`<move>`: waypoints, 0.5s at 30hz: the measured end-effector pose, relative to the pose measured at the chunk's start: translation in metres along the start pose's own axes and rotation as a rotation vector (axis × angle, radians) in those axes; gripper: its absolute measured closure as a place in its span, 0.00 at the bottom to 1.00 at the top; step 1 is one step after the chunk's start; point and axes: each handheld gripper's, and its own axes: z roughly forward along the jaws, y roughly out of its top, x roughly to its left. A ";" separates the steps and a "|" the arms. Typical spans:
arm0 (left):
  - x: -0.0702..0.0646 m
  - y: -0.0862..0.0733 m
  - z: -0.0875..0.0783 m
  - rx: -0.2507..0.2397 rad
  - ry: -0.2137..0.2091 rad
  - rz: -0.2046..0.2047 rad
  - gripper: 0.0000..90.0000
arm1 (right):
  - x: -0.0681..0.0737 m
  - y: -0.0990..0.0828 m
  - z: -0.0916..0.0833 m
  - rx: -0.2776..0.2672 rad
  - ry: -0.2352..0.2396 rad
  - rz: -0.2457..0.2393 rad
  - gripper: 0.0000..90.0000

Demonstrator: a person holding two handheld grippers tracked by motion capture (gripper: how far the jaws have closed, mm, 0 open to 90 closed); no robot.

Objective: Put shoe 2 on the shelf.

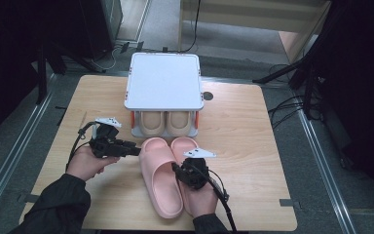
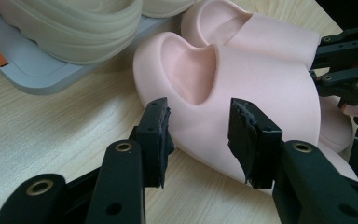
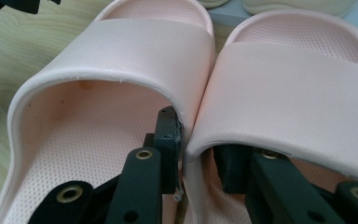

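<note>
Pink slippers (image 3: 205,88) sit pinched together (inner walls) in my right gripper (image 3: 196,140); left gripper (image 2: 198,135) gapes beside them, touching nothing.

two pale pink, matte foam slippers (image 1: 161,175) with a fine dotted texture on the insoles; two cream beige ribbed slippers (image 1: 165,124) on the lower level of a light grey plastic rack (image 1: 163,80) with a plain whitish top and orange posts (image 1: 134,118); light wooden table (image 1: 243,141) with pale straight grain; black left gripper (image 2: 200,135) and black right gripper (image 3: 198,154), brass-coloured rivets at the joints, each topped by a grey three-cornered plate dotted black; dark sleeve (image 1: 53,204).
</note>
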 end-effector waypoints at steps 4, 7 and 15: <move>0.001 0.000 -0.001 -0.002 0.015 0.005 0.64 | -0.002 0.001 -0.004 0.013 -0.001 -0.003 0.85; 0.002 0.000 -0.001 0.000 0.021 0.007 0.64 | -0.005 0.002 -0.007 0.029 0.025 -0.010 0.86; 0.008 -0.002 -0.008 -0.022 0.031 -0.011 0.63 | -0.009 0.009 -0.022 0.033 0.120 -0.074 0.86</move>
